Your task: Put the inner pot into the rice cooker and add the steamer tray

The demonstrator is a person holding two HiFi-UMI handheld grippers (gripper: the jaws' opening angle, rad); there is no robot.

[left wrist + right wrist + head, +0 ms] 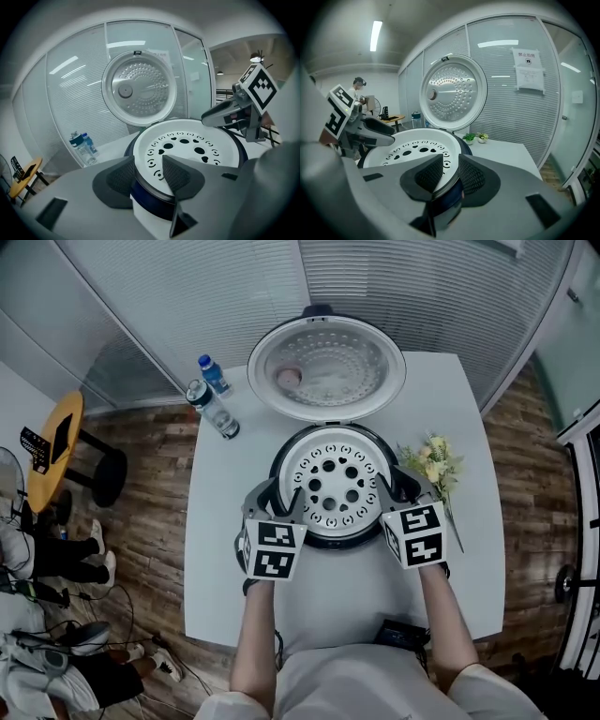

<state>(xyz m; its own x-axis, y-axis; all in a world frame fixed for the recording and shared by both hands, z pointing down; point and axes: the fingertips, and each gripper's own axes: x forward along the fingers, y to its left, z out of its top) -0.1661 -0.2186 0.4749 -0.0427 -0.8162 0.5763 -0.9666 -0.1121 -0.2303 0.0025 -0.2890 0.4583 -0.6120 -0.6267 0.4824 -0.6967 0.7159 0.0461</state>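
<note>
The rice cooker stands mid-table with its lid swung up and back. A white perforated steamer tray sits level in its mouth and hides whatever lies under it. My left gripper straddles the tray's left rim. In the left gripper view that gripper has one pad outside the rim and one over the tray, with a gap showing. My right gripper straddles the right rim the same way. In the right gripper view its jaws stand apart round the rim of the tray.
Two water bottles stand at the table's back left corner. A bunch of flowers lies right of the cooker. A dark object sits at the front edge. A yellow round side table is off to the left; glass walls stand behind.
</note>
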